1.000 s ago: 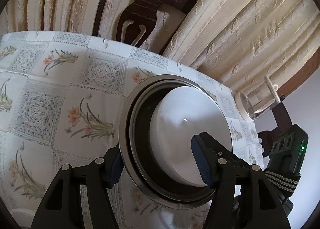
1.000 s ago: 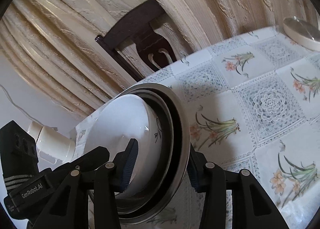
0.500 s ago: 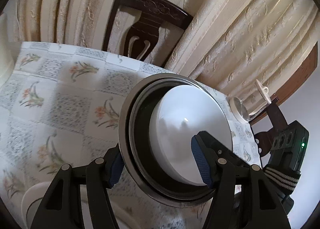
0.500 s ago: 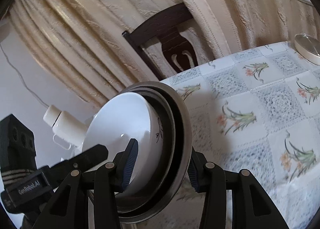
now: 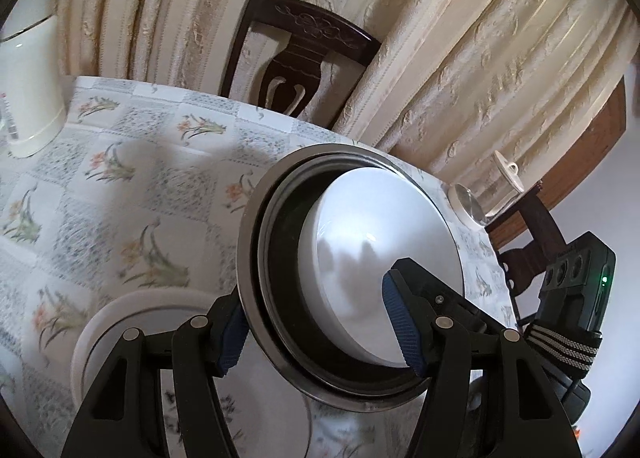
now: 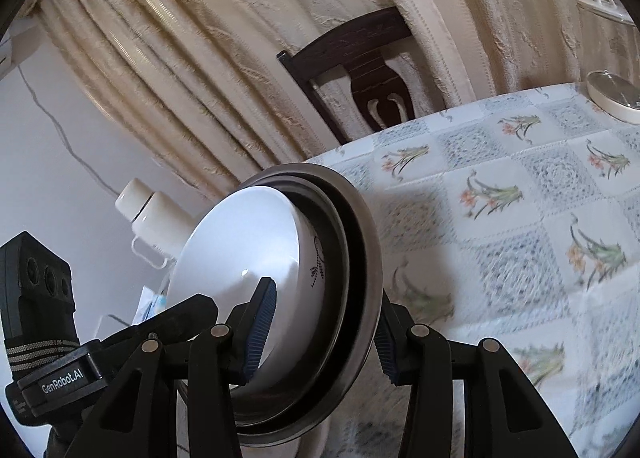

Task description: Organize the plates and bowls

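A stack of dishes hangs tilted on edge above the table: a steel bowl (image 5: 256, 225) with a white bowl (image 5: 380, 242) nested inside it. My left gripper (image 5: 316, 328) is shut on the stack, one pad behind the steel rim and one on the white bowl's inside. From the opposite side my right gripper (image 6: 322, 334) is shut on the same steel bowl (image 6: 360, 242) and white bowl (image 6: 240, 246). A white plate (image 5: 120, 318) lies on the flowered tablecloth (image 5: 120, 185) below the left fingers.
A cream jug (image 5: 28, 77) stands at the table's far left. A dark wooden chair (image 5: 304, 57) stands against beige curtains. A glass-lidded dish (image 6: 616, 97) sits near the table edge. A white bottle (image 6: 152, 213) stands behind the stack.
Both grippers have carried the stack across the table, still shut on it. The white plate and the cream jug have come into the left wrist view.
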The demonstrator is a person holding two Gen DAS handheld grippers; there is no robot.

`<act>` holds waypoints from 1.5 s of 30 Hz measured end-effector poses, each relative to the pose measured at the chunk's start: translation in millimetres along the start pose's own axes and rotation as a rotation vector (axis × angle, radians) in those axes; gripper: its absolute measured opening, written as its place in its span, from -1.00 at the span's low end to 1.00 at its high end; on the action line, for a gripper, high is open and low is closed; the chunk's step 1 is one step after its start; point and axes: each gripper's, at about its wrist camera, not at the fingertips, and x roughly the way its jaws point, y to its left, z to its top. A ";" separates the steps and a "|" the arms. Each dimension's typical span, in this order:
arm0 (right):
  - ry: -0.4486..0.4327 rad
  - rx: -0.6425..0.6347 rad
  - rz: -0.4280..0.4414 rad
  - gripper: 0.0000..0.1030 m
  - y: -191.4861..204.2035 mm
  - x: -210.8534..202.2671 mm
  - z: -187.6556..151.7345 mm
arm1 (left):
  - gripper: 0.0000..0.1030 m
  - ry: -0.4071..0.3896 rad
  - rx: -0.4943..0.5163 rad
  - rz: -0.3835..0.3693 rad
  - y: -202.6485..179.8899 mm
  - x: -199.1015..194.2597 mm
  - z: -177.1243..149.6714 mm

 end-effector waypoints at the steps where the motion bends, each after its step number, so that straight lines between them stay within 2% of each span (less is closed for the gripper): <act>1: 0.008 -0.001 0.005 -0.05 3.9 0.0 -4.1 | 0.23 0.001 -0.002 0.002 4.1 -6.0 -3.9; 7: 0.065 0.000 0.044 -0.05 24.0 4.3 -27.6 | 0.23 0.009 -0.017 0.022 28.6 -32.1 -25.5; 19: 0.165 -0.038 0.061 -0.05 53.7 23.3 -71.3 | 0.23 0.034 -0.078 0.043 78.3 -64.3 -64.9; 30: 0.203 -0.046 0.037 -0.05 63.0 29.6 -95.6 | 0.23 0.060 -0.099 0.038 97.6 -70.2 -85.9; 45: 0.207 -0.053 -0.017 -0.05 61.0 41.9 -101.2 | 0.23 0.093 -0.108 0.018 104.9 -56.6 -90.1</act>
